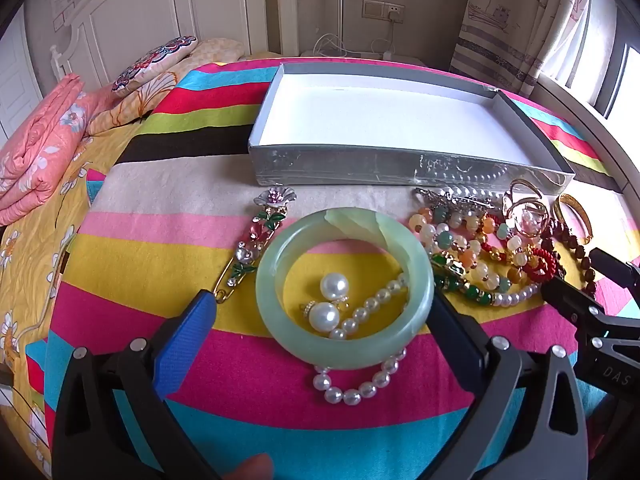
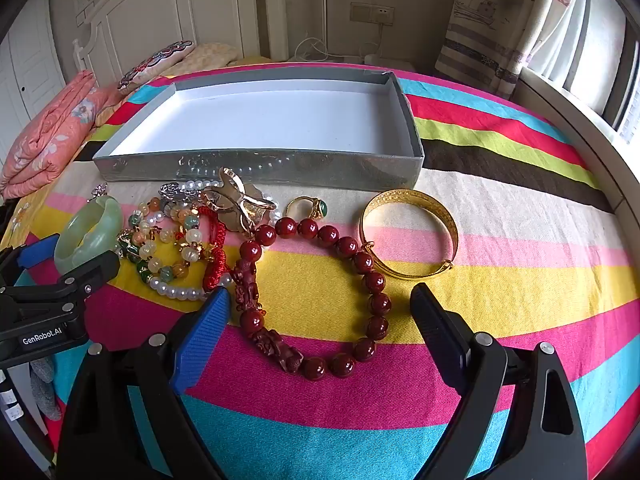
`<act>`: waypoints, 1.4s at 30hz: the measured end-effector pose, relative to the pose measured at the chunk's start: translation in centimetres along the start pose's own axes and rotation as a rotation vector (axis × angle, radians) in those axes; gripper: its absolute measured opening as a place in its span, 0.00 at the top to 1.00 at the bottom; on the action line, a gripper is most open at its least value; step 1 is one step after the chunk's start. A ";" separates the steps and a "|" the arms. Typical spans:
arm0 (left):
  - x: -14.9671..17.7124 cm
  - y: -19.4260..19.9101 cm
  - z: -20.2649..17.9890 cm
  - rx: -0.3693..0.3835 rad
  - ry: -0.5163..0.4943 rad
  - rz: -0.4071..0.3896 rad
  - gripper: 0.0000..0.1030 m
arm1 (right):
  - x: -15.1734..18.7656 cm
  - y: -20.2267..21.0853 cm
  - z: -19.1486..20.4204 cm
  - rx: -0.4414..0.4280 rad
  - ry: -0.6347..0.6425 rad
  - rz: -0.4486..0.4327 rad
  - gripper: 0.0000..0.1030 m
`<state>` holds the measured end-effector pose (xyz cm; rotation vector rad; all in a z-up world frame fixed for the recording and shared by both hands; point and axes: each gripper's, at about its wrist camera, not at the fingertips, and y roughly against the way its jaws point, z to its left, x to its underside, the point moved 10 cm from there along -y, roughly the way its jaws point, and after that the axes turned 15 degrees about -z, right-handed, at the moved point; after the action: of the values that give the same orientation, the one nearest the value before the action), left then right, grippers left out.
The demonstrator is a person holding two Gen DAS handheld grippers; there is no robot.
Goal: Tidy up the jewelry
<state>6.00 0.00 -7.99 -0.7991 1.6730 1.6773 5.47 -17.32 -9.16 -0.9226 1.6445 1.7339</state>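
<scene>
An empty silver box (image 1: pixel 400 166) with a white floor lies on the striped cloth; it also shows in the right wrist view (image 2: pixel 256 168). My left gripper (image 1: pixel 324 300) is open, its fingers either side of a pale green jade bangle (image 1: pixel 344 344) that lies over pearl earrings (image 1: pixel 328 300) and a pearl strand (image 1: pixel 360 388). My right gripper (image 2: pixel 320 304) is open around a dark red bead bracelet (image 2: pixel 344 246). A gold bangle (image 2: pixel 410 236), a green-stone ring (image 2: pixel 308 208) and a heap of mixed bead bracelets (image 2: pixel 176 240) lie nearby.
A flower brooch pin (image 1: pixel 260 232) lies left of the jade bangle. The striped cloth (image 2: pixel 500 208) covers a bed. Folded pink quilt (image 1: pixel 36 152) and pillows (image 1: pixel 160 64) sit at the far left. A window and curtain (image 2: pixel 500 20) stand on the right.
</scene>
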 end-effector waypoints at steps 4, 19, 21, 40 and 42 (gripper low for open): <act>0.0 0.0 0.0 0.000 0.000 0.001 0.02 | 0.0 0.0 0.0 0.000 0.000 0.000 0.16; 0.0 0.0 0.0 -0.001 -0.001 0.000 0.02 | 0.0 0.0 0.0 0.000 0.000 0.000 0.16; 0.0 0.0 0.0 -0.001 -0.001 0.000 0.02 | 0.0 0.0 0.0 0.000 0.000 0.000 0.16; 0.0 0.0 0.0 0.002 -0.003 0.001 0.02 | 0.6 0.8 -0.1 -0.041 0.041 0.043 0.16; 0.0 0.1 0.0 0.008 -0.009 0.002 0.02 | 0.9 1.0 -0.1 -0.068 0.062 0.057 0.16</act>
<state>5.92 -0.01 -7.92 -0.7844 1.6739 1.6726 4.17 -17.57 -9.32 -0.9784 1.6748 1.8262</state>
